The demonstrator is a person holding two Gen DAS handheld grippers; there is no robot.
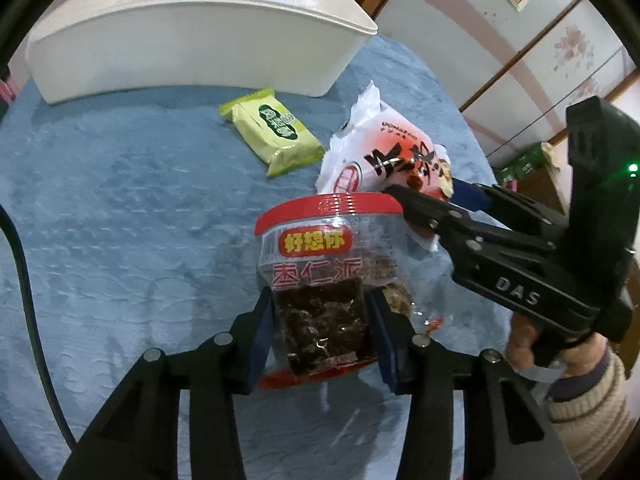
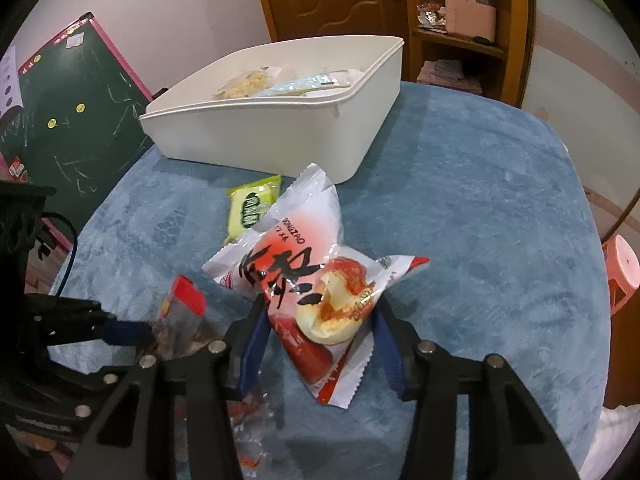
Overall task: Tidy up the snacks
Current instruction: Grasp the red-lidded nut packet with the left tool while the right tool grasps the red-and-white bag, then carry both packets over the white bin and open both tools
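Now both grippers are clamped: left gripper point(image 1: 320, 332) on the red-topped clear date-bar packet point(image 1: 326, 264), right gripper point(image 2: 320, 344) on the white-and-red bun wrapper point(image 2: 308, 284); lift each clear of the blue plush tabletop's point(image 2: 480, 220) middle, towards the white plastic bin point(image 2: 272, 128) at its far edge.

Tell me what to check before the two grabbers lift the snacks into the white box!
1. Left gripper pads pressing the clear red-topped date snack packet: ok.
2. Right gripper pads around the white-and-red plastic bread packet: looks ok, but firm contact cannot be told.
3. The two packets free of each other: cannot tell; they lie very close and may overlap.
4. White plastic storage box open with room: ok; a few packets lie inside, space remains.
5. Green wrapped biscuit packet clear of both grippers: ok; it lies apart on the blue fuzzy cloth.
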